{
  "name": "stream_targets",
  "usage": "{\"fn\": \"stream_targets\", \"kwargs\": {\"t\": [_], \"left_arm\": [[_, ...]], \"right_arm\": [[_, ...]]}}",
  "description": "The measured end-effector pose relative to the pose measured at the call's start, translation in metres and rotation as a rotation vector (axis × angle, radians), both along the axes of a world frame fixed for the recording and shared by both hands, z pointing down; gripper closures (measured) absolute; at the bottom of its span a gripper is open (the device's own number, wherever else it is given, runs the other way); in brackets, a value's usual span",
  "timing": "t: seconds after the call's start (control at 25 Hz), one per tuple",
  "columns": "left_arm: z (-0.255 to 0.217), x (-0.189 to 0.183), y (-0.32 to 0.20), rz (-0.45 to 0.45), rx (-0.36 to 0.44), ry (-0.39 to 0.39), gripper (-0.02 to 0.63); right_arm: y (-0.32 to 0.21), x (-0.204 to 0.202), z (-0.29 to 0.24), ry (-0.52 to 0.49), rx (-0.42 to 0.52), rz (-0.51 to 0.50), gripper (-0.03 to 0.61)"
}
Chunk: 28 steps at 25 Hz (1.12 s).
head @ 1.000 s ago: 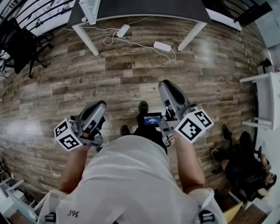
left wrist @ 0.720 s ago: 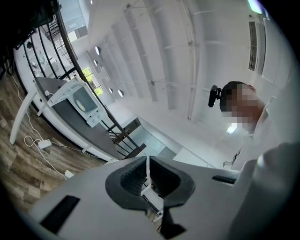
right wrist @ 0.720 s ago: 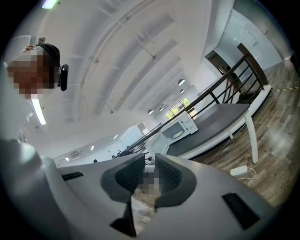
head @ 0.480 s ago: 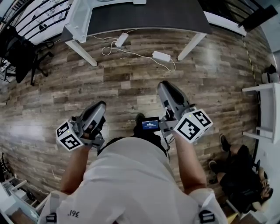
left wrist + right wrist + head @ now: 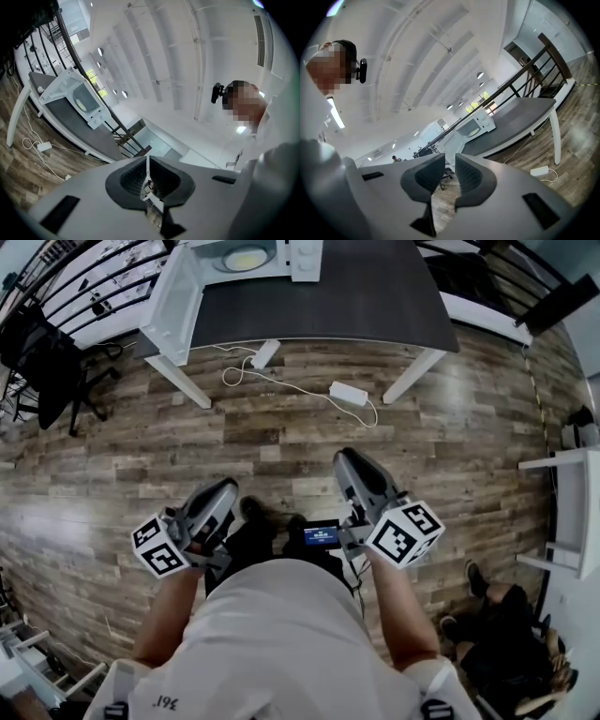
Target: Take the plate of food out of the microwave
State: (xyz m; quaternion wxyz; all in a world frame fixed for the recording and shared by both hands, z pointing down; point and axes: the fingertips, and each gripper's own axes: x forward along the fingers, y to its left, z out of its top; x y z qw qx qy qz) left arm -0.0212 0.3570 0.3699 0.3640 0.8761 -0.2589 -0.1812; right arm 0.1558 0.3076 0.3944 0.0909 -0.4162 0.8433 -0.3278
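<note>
Bright even daylight, fisheye-warped edges

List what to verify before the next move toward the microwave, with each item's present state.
1. Microwave door open: ok, swung wide.
2. Plate inside the cavity: ok; food on it: cannot tell.
3. Left gripper ready to grasp: not ok, jaws shut, empty.
4. Right gripper ready to grasp: ok, jaws slightly apart, empty.
5. Within reach of the table: not ok, both grippers hang over the wooden floor, short of it.
6. Path: cannot tell; a power adapter lies on the floor by the table.
</note>
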Motion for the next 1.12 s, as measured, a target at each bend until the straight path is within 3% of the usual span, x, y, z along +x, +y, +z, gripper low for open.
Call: {"fn": "stream_targets", "kwargs": {"t": [0.48, 0.84, 1.12], "left_arm": [[0.005, -0.035, -0.142, 0.036, 0.053, -0.091, 0.607], [0.007, -0.085, -0.246, 0.099, 0.025, -0.106, 0.606], [0.019, -0.107, -0.292, 0.133, -0.012, -0.101, 0.58]], "right_arm": [[-0.111, -0.05, -0.001, 0.023, -0.005, 0.058, 0.531], [-0.21, -0.113, -0.007, 0.025, -0.021, 0.107, 0.531], [-0.256, -0.141, -0.007, 0.044, -0.034, 0.142, 0.531]]}}
